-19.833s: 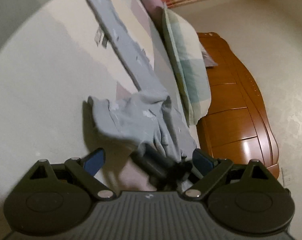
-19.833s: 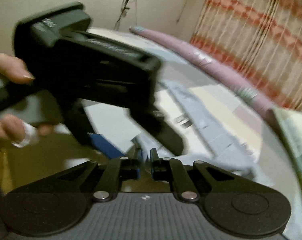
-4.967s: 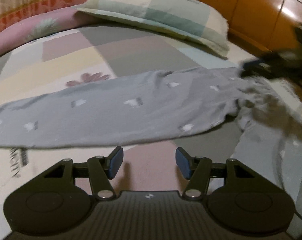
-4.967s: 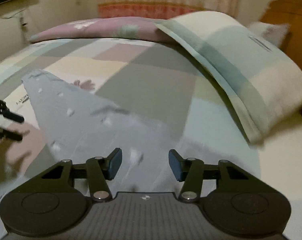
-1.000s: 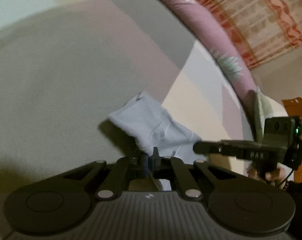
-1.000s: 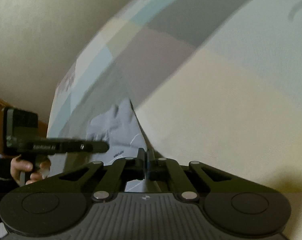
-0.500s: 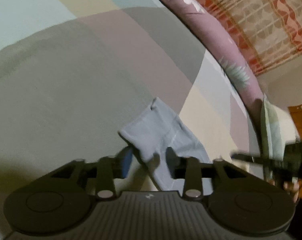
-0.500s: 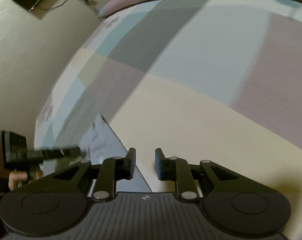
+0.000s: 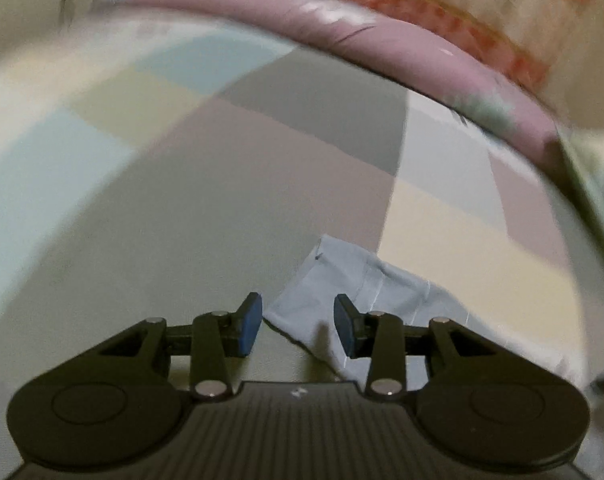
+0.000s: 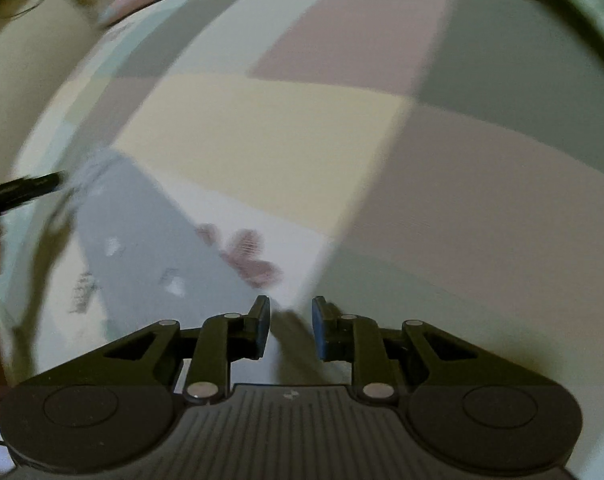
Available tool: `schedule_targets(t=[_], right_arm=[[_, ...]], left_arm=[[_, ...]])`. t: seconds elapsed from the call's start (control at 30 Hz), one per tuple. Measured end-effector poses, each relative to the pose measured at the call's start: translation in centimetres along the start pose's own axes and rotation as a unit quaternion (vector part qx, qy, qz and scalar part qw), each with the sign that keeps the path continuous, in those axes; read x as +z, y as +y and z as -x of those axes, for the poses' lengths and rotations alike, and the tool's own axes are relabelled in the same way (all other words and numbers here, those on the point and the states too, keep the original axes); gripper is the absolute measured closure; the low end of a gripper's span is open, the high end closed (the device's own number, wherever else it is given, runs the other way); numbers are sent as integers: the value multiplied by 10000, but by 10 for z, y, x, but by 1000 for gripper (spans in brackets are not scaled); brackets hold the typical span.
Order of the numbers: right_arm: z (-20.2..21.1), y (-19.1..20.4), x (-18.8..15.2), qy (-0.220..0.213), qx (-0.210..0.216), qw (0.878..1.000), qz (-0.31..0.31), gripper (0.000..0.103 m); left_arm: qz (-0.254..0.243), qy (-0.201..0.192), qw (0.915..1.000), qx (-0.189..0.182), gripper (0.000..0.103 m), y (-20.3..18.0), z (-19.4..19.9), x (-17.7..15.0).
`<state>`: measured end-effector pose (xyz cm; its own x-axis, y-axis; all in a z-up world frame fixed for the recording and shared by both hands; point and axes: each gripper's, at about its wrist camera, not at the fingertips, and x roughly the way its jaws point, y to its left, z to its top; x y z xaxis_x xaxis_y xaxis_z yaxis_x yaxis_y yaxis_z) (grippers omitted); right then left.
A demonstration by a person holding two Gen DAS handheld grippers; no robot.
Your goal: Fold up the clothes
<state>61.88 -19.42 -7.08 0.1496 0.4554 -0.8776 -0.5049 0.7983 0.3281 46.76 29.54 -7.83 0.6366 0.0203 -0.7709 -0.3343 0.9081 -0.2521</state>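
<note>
Bed (image 9: 205,184), covered by patchwork sheet in pale blue, yellow, grey, mauve and cream blocks; dark pink flower motif (image 10: 245,256) printed on a white block. Lying directly on it: grey-blue garment (image 9: 354,280), flat, with small white markings, a narrow end toward the left-wrist camera's lower centre; long strip of same garment (image 10: 141,240) in the right-wrist view. Along far edge: pink rolled quilt (image 9: 382,40). At right margin: pale green checked pillow (image 9: 598,200), blurred.
</note>
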Motion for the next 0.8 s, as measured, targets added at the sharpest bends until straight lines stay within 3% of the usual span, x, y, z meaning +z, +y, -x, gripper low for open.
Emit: schedule_targets(t=[0.07,0.17,0.27,0.37,0.4,0.43,0.5,0.53,0.63,0.7,0.8], right_arm=[[15,-3,-17,-172,-374,9991,-37,77],[29,8,-46,-394,-484,9980,-116,77],[32,23,-79,-582,-590,9960,-347,70],[19,48,-117,-739,-738,9917,-753,68],[10,62,-129,-833,-934,9888,-819,68],[6,74,-142,-969,-1194,9851,-774,66],[-2,100,-166,-1142,-1666,9772,-659,55],[-2,111,-172,-1026,-1739,9779,-537,49],[15,128,-183,-860,-1610,9830,-195,49],[37,116,-187,-1102,-1671,9791,-366,48],[66,69,-190,-1308,-1972,9655,-1085,47]], left_arm=[[-471,19,9987,-173,64,-26,3,-14],[-1175,47,9921,-433,63,-65,6,-34],[-1872,75,9799,-689,63,-104,10,-54],[-2559,102,9620,-942,61,-143,14,-75],[-2710,180,9585,-869,61,-149,11,-82],[-2820,294,9563,-714,61,-152,6,-89],[-2992,587,9518,-344,59,-156,-3,-102],[-2956,580,9532,-274,59,-156,-1,-105],[-2898,865,9531,-122,63,-165,11,-98],[-3001,736,9507,-260,63,-180,24,-93],[-3324,728,9385,-592,59,-218,30,-92]])
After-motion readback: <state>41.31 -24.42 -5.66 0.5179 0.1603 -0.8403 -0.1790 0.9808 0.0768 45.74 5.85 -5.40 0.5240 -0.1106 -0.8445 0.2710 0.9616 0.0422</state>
